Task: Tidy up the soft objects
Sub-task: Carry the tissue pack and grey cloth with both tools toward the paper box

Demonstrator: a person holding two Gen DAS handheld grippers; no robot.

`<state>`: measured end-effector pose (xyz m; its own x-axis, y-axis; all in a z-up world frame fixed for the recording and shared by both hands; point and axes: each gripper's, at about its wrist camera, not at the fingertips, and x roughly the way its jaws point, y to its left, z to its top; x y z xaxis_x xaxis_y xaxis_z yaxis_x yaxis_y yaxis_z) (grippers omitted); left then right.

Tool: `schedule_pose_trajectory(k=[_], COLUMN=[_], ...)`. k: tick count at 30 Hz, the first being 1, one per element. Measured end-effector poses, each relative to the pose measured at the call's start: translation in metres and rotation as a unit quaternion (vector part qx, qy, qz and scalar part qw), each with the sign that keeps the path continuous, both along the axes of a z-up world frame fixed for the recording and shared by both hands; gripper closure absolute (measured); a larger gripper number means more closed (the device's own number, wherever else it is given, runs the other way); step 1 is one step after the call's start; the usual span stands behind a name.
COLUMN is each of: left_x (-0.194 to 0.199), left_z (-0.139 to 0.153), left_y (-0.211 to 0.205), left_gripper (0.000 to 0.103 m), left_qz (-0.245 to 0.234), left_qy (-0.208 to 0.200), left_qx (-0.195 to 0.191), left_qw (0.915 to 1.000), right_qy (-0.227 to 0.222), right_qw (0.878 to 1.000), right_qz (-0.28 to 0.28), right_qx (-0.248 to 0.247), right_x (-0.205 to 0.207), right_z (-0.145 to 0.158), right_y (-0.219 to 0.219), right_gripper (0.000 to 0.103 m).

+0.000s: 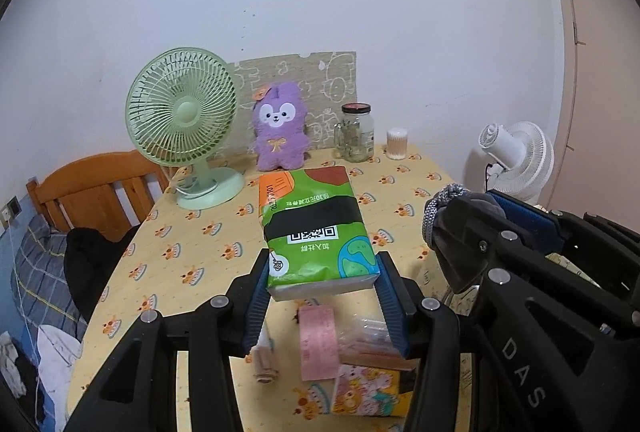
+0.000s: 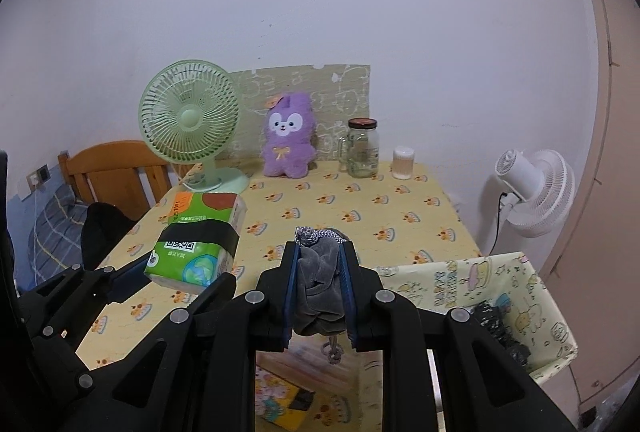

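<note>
My left gripper (image 1: 322,274) is shut on a green tissue pack (image 1: 316,228) and holds it above the yellow tablecloth (image 1: 192,232); the pack also shows in the right wrist view (image 2: 198,236). My right gripper (image 2: 320,256) is shut on a grey cloth pouch (image 2: 320,280) with a braided cord, held above the table; the pouch also shows in the left wrist view (image 1: 444,216). A purple plush bunny (image 1: 280,128) sits at the back against the wall. A fabric storage bin (image 2: 500,284) with a cartoon print stands at the right, with dark items inside.
A green desk fan (image 1: 184,124) stands back left. A glass jar (image 1: 358,132) and a cotton swab box (image 1: 397,143) stand back right. A white fan (image 2: 536,184) is beyond the table's right edge. A wooden chair (image 1: 96,188) is at left. Small packets (image 1: 360,352) lie near the front.
</note>
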<state>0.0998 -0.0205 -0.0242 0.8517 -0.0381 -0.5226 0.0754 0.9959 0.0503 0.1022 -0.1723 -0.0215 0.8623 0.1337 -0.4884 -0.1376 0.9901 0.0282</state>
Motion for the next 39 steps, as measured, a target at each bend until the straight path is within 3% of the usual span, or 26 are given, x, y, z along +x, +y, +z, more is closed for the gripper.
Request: schedule_pose_trajectory(k=[32,39], left_x=[0.026,0.034], left_z=[-0.003,-0.013], left_y=[-0.101,-0.12], left_gripper=[0.052,0.052], left_qz=[-0.076,-0.095], left_qy=[0.006,0.027], left_qx=[0.004,0.001], left_qw=[0.9971,0.9951], right_qy=[-0.005,-0.001], right_qw=[0.997,0.996], right_qz=[-0.071,-0.089], right_qx=[-0.002,-0.005], right_x=[0.01,0.011], right_z=[-0.001,-0.008], right_y=[-0.1,-0.121], right_gripper=[0.08,0.08])
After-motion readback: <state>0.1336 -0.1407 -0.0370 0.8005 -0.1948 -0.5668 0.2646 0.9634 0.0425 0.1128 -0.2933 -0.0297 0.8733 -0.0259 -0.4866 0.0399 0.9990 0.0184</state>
